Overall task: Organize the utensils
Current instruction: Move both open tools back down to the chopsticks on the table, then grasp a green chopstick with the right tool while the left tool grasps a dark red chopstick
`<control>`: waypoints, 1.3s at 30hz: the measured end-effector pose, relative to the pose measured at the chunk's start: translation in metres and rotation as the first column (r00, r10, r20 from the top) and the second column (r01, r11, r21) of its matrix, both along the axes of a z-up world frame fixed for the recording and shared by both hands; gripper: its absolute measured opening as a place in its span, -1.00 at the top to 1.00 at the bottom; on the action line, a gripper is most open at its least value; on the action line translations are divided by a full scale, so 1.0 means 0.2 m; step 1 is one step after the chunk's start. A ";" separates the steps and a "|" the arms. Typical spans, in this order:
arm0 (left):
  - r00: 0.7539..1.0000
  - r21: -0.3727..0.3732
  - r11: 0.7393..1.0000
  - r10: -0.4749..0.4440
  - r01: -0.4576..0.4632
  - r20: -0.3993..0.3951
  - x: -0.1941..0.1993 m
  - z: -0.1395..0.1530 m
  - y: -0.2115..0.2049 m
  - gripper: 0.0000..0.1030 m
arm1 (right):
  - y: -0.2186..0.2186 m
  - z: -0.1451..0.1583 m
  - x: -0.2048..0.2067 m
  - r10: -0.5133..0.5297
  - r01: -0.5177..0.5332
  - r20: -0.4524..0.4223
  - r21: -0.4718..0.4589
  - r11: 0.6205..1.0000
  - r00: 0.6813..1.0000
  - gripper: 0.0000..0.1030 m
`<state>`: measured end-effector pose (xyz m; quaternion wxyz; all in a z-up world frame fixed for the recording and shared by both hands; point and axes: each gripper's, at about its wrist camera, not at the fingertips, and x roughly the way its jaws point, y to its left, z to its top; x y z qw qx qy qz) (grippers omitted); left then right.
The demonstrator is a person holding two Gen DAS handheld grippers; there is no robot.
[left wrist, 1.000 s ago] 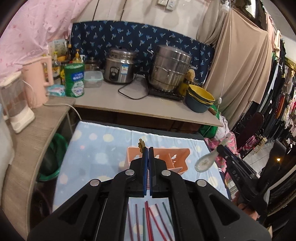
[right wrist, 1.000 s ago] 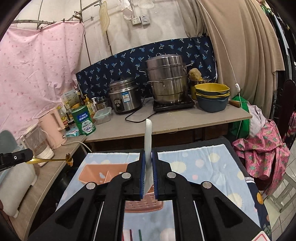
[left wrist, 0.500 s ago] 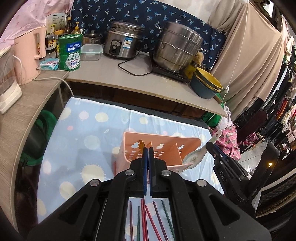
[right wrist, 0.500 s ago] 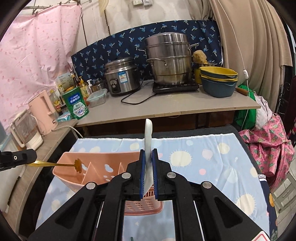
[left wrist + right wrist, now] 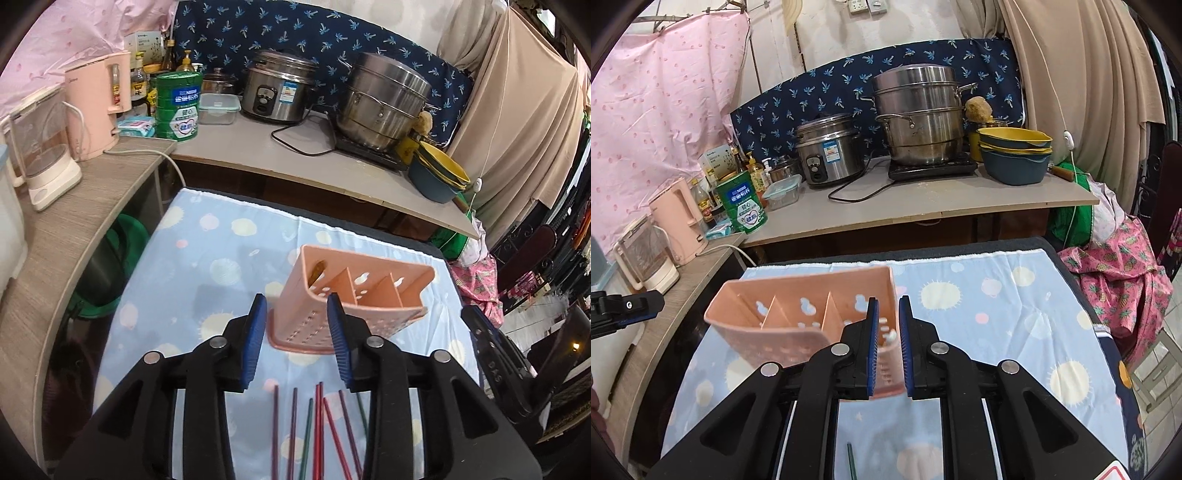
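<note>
A pink slotted utensil holder (image 5: 354, 291) stands on the blue dotted cloth; it also shows in the right wrist view (image 5: 809, 310). My left gripper (image 5: 297, 317) is open and empty just above its left compartment, where a gold utensil (image 5: 317, 271) shows through a hole. My right gripper (image 5: 886, 325) is open and empty over the holder's right end compartment; a white spoon (image 5: 891, 335) shows inside there. Several red, green and purple chopsticks (image 5: 317, 428) lie on the cloth under my left gripper.
A counter behind holds a rice cooker (image 5: 277, 92), a steel steamer pot (image 5: 384, 99), stacked bowls (image 5: 439, 173) and a green tin (image 5: 179, 105). A pink kettle (image 5: 98, 103) and a blender stand on the left shelf. Clothes hang at the right.
Both grippers lowered to the holder and opened. The gold utensil left my left gripper and the white spoon left my right gripper; both now sit in the holder.
</note>
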<state>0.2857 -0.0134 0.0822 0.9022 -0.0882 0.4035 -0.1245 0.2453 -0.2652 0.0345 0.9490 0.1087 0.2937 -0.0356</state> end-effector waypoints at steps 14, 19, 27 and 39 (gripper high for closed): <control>0.999 0.118 0.993 0.010 -0.006 -0.040 -0.47 -0.31 0.09 0.29 | 0.12 -0.25 -0.63 0.044 -0.045 -0.140 -0.006 0.999 0.989 0.63; 0.997 0.169 0.986 0.003 0.011 -0.079 -0.64 -0.49 0.09 0.26 | 0.18 -0.42 -0.84 0.071 -0.073 -0.225 0.000 0.997 0.972 0.63; 0.989 0.187 0.982 -0.002 0.030 -0.148 -0.82 -0.67 0.08 0.26 | 0.23 -0.57 -1.00 0.087 -0.079 -0.295 0.037 0.996 0.952 0.63; 0.984 0.208 0.976 -0.020 0.057 -0.179 -0.96 -0.79 0.07 0.26 | 0.27 -0.66 -1.07 0.100 -0.091 -0.331 0.041 0.995 0.938 0.63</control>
